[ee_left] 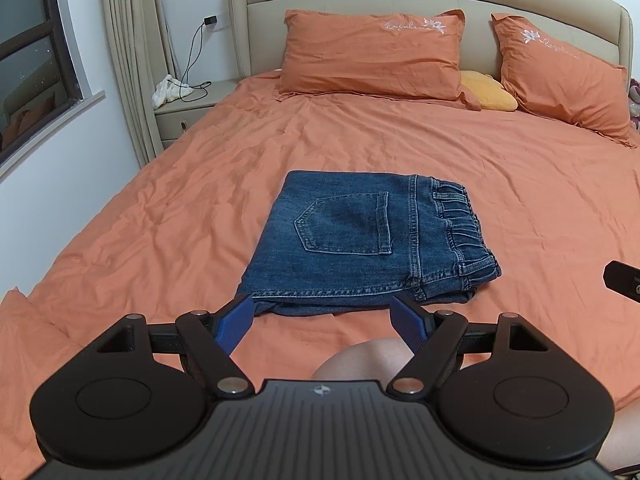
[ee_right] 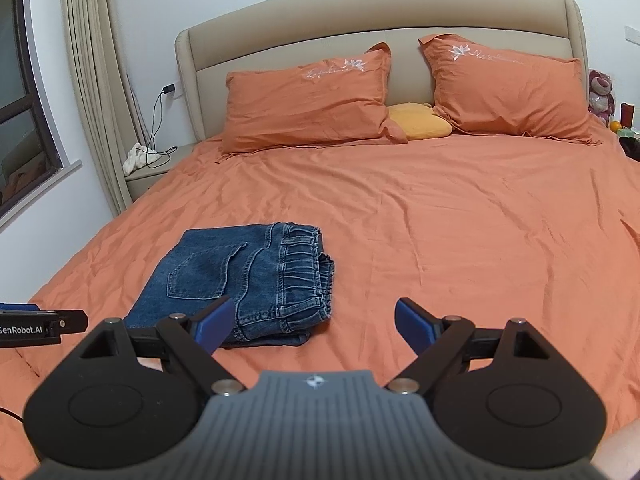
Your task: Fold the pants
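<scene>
Blue denim pants (ee_left: 360,240) lie folded into a compact stack on the orange bedsheet, back pocket up, elastic waistband to the right. They also show in the right wrist view (ee_right: 248,280). My left gripper (ee_left: 322,312) is open and empty, just short of the stack's near edge. My right gripper (ee_right: 314,314) is open and empty, to the right of the stack's near corner. The right gripper's tip shows at the left wrist view's right edge (ee_left: 624,280). The left gripper's body shows at the right wrist view's left edge (ee_right: 40,326).
The bed (ee_right: 460,240) has an orange sheet, two orange pillows (ee_left: 372,56) (ee_left: 560,76) and a yellow cushion (ee_left: 486,92) at the beige headboard. A nightstand (ee_left: 188,108) with a white cloth and charger cable stands left. A person's knee (ee_left: 360,360) is below the left gripper.
</scene>
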